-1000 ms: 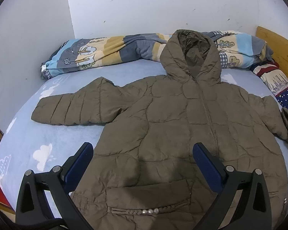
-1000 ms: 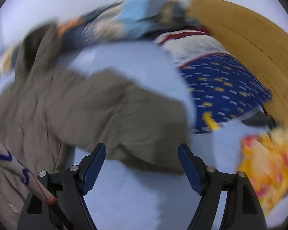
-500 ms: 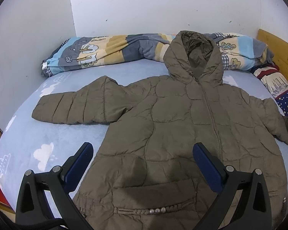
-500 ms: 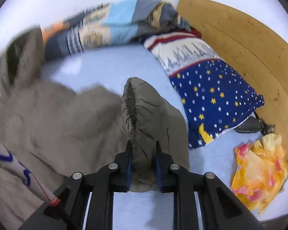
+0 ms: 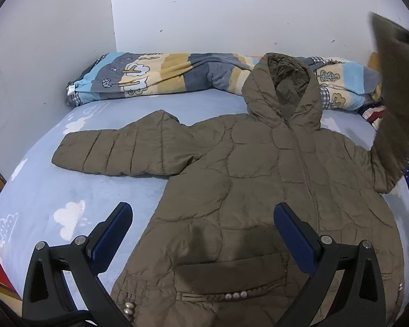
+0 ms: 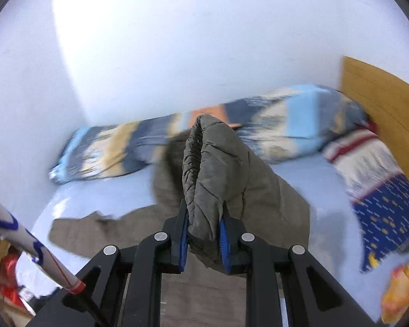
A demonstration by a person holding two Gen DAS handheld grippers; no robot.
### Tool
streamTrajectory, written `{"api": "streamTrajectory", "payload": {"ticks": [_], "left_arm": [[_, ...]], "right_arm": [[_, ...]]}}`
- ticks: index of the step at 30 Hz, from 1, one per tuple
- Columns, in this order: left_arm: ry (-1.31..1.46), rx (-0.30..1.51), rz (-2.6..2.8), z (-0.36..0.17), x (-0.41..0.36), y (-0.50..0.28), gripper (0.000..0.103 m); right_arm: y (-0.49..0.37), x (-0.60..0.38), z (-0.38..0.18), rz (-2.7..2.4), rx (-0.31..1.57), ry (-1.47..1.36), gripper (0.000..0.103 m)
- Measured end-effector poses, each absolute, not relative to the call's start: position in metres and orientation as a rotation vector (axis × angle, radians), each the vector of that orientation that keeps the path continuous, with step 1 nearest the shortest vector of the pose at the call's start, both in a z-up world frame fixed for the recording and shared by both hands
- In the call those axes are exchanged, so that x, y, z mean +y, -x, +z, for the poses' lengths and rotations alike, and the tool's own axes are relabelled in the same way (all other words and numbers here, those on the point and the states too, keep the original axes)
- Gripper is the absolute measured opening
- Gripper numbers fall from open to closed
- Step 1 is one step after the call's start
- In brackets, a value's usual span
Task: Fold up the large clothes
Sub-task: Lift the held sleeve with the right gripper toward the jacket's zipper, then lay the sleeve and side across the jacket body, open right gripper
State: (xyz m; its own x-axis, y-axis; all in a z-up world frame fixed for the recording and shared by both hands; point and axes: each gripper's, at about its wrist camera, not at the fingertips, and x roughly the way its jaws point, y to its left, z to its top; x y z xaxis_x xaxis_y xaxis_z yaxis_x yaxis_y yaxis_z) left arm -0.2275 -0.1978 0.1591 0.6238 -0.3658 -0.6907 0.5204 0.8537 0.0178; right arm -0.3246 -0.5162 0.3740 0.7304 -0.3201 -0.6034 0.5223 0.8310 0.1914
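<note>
Right tool (image 6: 204,237), clamped on the right sleeve (image 6: 212,179) of the quilted jacket (image 5: 259,190), has raised it from the bed (image 5: 54,190); the cuff now stands upright.

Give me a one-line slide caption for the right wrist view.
Right gripper clamps the olive jacket's sleeve cuff and holds it raised above the blue bed.

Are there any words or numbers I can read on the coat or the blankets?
None can be read. The brown coat shows only quilting and small pearly buttons. The rolled quilt has tree and cloud pictures, no letters. The white tag at its end is too small to read.
</note>
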Motion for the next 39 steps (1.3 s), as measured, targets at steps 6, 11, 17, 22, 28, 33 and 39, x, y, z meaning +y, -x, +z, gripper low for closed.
{"api": "streamTrajectory", "payload": {"ticks": [6, 11, 17, 22, 28, 33, 39], "left_arm": [[-0.209, 0.759, -0.499, 0.155, -0.187, 0.223, 0.103], [-0.204, 0.775, -0.491, 0.152, -0.184, 0.217, 0.103], [-0.192, 0.786, -0.489, 0.15, -0.184, 0.214, 0.103], [-0.203, 0.81, -0.49, 0.142, -0.19, 0.211, 0.103], [-0.199, 0.825, -0.489, 0.137, -0.191, 0.207, 0.103], [-0.209, 0.834, -0.488, 0.134, -0.193, 0.207, 0.103], [-0.247, 0.849, -0.478, 0.126, -0.201, 0.206, 0.103]], "right_arm": [[0.237, -0.463, 0.321, -0.337, 0.67, -0.368, 0.02], [0.188, -0.441, 0.239, -0.254, 0.761, -0.418, 0.021], [0.15, -0.421, 0.164, -0.216, 0.852, -0.455, 0.021], [0.135, -0.41, 0.129, -0.154, 0.9, -0.497, 0.04], [0.172, -0.427, 0.16, -0.102, 0.793, -0.502, 0.055], [0.216, -0.5, 0.15, -0.433, 0.835, -0.444, 0.058], [0.248, -0.55, 0.089, -0.626, 0.987, -0.545, 0.058]]}}
